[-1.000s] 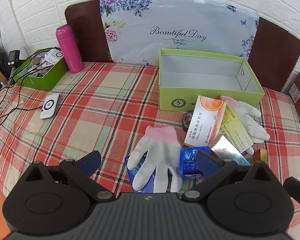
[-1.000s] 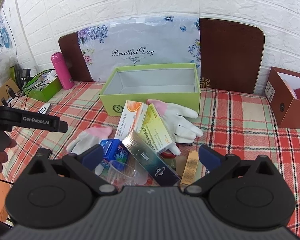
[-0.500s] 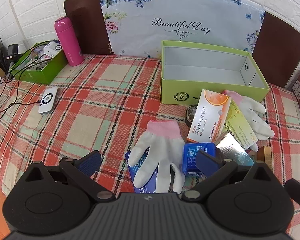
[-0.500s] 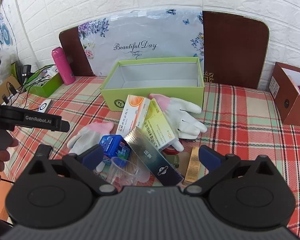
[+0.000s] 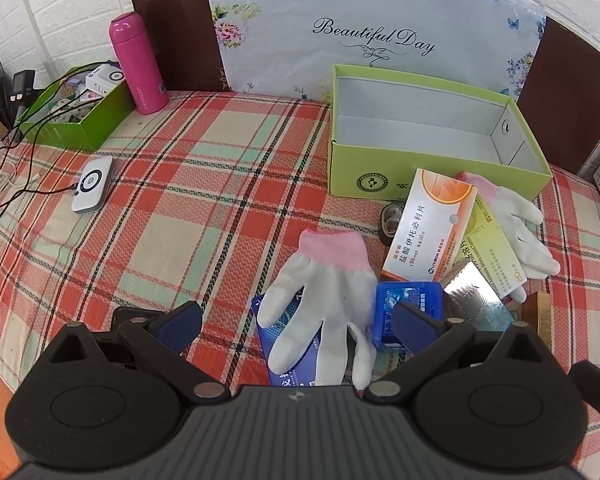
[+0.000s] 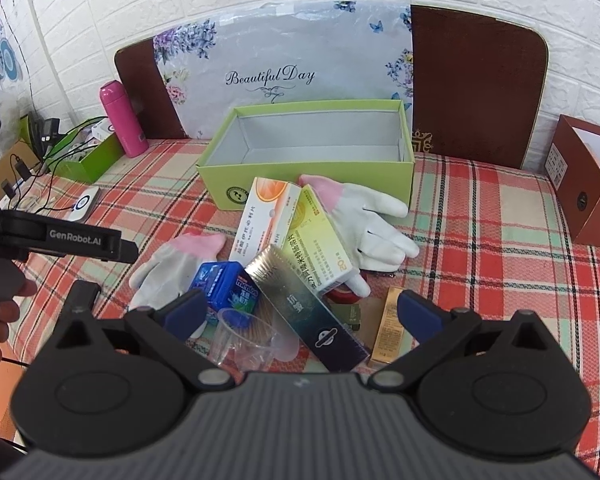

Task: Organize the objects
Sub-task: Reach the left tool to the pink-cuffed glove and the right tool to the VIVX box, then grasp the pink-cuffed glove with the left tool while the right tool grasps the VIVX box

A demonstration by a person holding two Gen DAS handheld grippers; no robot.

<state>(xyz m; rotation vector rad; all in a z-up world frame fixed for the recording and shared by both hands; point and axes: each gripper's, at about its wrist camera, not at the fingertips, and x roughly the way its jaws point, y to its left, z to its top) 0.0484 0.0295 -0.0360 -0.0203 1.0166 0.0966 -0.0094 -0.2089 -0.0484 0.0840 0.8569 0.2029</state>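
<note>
Both my grippers hover low over the clutter, jaws apart, holding nothing.

My left gripper (image 5: 296, 320) has pushed closer over the near glove (image 5: 328, 292); my right gripper (image 6: 300, 312) hangs above the dark box (image 6: 308, 312), green box (image 6: 312, 148) beyond.

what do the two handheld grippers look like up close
Both are matte black plastic with a ribbed grey top, two round pivot housings and dark blue finger pads. The left gripper carries white "GenRobot.AI" lettering on its side; the right gripper looks alike.
</note>
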